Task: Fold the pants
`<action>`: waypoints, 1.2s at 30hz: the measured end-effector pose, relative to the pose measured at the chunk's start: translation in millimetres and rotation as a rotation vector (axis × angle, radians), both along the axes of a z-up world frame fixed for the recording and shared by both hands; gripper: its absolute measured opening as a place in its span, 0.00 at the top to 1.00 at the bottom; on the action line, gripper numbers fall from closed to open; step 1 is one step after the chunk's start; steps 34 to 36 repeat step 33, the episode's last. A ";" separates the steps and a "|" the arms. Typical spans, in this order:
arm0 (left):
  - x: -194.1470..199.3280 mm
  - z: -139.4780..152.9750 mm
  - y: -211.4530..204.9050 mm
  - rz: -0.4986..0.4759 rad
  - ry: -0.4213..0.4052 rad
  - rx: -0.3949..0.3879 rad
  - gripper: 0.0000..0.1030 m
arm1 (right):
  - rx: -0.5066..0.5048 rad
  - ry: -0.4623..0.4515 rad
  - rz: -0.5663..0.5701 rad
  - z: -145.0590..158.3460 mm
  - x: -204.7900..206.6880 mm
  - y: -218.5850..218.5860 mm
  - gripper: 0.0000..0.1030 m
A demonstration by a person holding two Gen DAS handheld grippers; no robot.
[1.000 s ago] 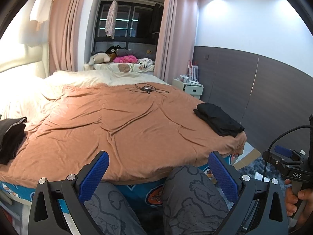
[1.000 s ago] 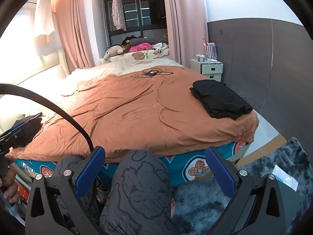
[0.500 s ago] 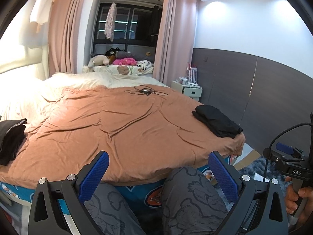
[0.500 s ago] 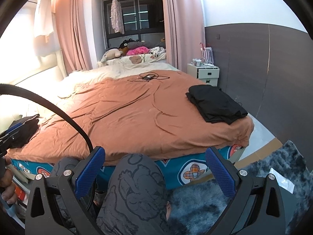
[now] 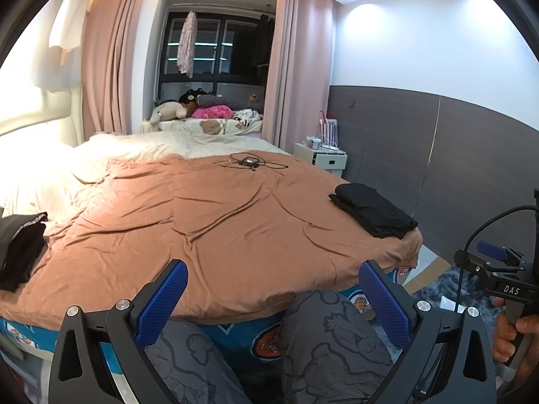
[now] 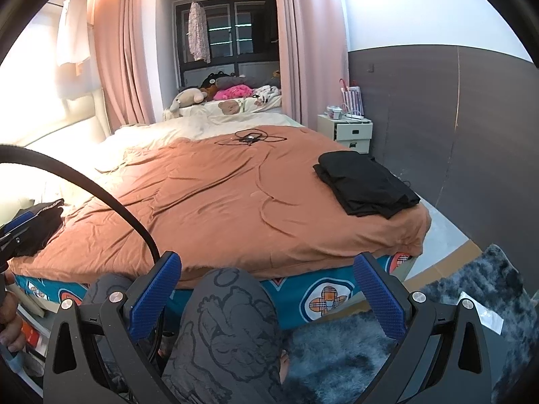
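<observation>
- The folded black fabric pants [image 6: 365,183] lie in a neat stack at the right front corner of the bed with the rumpled brown cotton cover [image 5: 215,222]; a second dark folded pile [image 5: 20,245] sits at its left front edge.
- The left claw [image 5: 273,298] and the right claw [image 6: 267,289] both stand wide apart, holding nothing, short of the bed's front edge.
- This fits either a finished fold or a pause between garments, so no move is settled.
</observation>
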State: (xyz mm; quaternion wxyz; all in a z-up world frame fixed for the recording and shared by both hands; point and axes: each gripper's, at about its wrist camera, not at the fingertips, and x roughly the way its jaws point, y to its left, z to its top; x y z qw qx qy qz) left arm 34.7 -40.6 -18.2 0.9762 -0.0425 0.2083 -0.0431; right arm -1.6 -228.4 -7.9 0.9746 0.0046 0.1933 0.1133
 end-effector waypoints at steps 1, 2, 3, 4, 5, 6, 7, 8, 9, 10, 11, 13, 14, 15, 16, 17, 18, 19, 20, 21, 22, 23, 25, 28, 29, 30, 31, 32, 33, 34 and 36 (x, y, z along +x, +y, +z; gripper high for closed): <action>-0.4 0.6 -0.1 0.000 -0.001 0.001 0.00 | 0.000 -0.001 0.001 0.1 0.1 -0.1 0.00; -1.3 0.9 -0.1 0.000 -0.002 0.001 0.00 | 0.000 -0.002 0.002 0.2 0.3 -0.5 0.00; -1.6 1.2 0.0 0.000 -0.004 0.000 0.01 | -0.001 -0.003 0.002 -0.3 0.5 -1.3 0.00; -1.9 1.7 0.0 0.002 -0.004 0.002 0.01 | -0.002 -0.004 0.002 -0.1 0.9 -2.5 0.00; -2.2 1.5 -0.6 0.004 -0.004 0.003 0.01 | -0.003 -0.005 0.003 -0.1 1.4 -3.7 0.00; -1.6 1.7 -0.5 0.005 -0.004 0.004 0.01 | -0.004 -0.006 0.002 -0.5 1.6 -3.7 0.00; -1.5 2.0 -0.6 0.005 -0.003 0.006 0.01 | -0.003 -0.006 0.001 -0.6 2.0 -4.0 0.00; -1.6 2.1 -0.6 0.003 -0.004 0.005 0.01 | -0.003 -0.007 0.001 -0.9 2.6 -4.7 0.00; -1.4 2.5 -0.8 0.000 -0.005 0.006 0.01 | -0.003 -0.009 0.000 -0.9 3.5 -5.5 0.00; -1.5 2.8 -1.2 -0.001 -0.004 0.008 0.01 | -0.003 -0.010 0.000 -0.7 4.0 -6.3 0.00; -1.4 3.0 -1.4 -0.001 -0.002 0.009 0.00 | -0.004 -0.011 0.001 -0.7 4.5 -6.7 0.00; -0.7 3.6 -1.3 -0.005 -0.001 0.006 0.00 | -0.005 -0.012 0.002 -0.8 5.1 -8.1 0.00; -0.3 4.0 -0.8 -0.003 -0.003 0.003 0.00 | -0.005 -0.013 0.003 -0.8 5.1 -8.2 0.00; -0.7 4.3 -0.8 -0.002 -0.004 0.002 0.00 | -0.007 -0.014 0.003 -1.3 5.0 -8.7 0.00; -1.0 5.0 -0.2 0.000 -0.006 0.001 0.00 | -0.009 -0.016 0.002 -1.4 5.2 -8.6 0.00; -1.0 5.4 0.4 0.001 -0.007 0.000 0.00 | -0.011 -0.018 0.001 -1.9 5.1 -8.9 0.00; -1.2 5.4 0.6 0.002 -0.007 0.000 0.01 | -0.012 -0.018 0.001 -2.2 5.8 -9.7 0.00; -1.3 5.7 1.1 0.003 -0.007 0.000 0.00 | -0.011 -0.018 0.002 -2.4 6.4 -9.7 0.00; -1.3 5.7 1.2 0.004 -0.007 0.000 0.00 | -0.011 -0.018 0.003 -2.8 7.2 -9.9 0.00; -1.6 6.2 1.8 0.007 -0.009 0.001 0.00 | -0.012 -0.019 0.003 -3.3 7.4 -10.9 0.00; -1.7 6.4 1.7 0.009 -0.011 0.001 0.00 | -0.015 -0.020 0.001 -3.5 8.0 -10.7 0.00; -1.9 6.6 1.9 0.010 -0.013 0.002 0.01 | -0.017 -0.020 0.001 -3.8 8.5 -11.4 0.00; -2.2 6.4 1.7 0.005 -0.013 0.001 0.01 | -0.018 -0.018 0.004 -4.0 9.7 -12.1 0.00; -1.5 5.9 1.5 0.007 -0.014 -0.008 0.01 | -0.020 -0.020 0.001 -3.2 9.2 -12.4 0.00; -1.9 5.6 0.9 0.006 -0.013 -0.010 0.01 | -0.021 -0.021 0.002 -3.0 9.3 -13.8 0.00; -2.1 5.1 0.9 0.006 -0.011 -0.011 0.01 | -0.022 -0.022 0.000 -2.8 9.4 -14.0 0.00; -2.8 4.8 0.9 0.007 -0.012 -0.009 0.00 | -0.023 -0.022 -0.002 -3.1 9.6 -14.4 0.00; -2.2 5.5 0.9 0.008 -0.012 -0.009 0.01 | -0.022 -0.022 -0.003 -3.8 9.9 -14.7 0.00; -2.1 5.4 1.4 0.008 -0.012 -0.009 0.01 | -0.021 -0.022 -0.003 -4.3 9.8 -15.1 0.00; -2.1 5.4 1.4 0.008 -0.012 -0.009 0.01 | -0.021 -0.022 -0.003 -4.3 9.8 -15.1 0.00; -2.1 5.4 1.4 0.008 -0.012 -0.009 0.01 | -0.021 -0.022 -0.003 -4.3 9.8 -15.1 0.00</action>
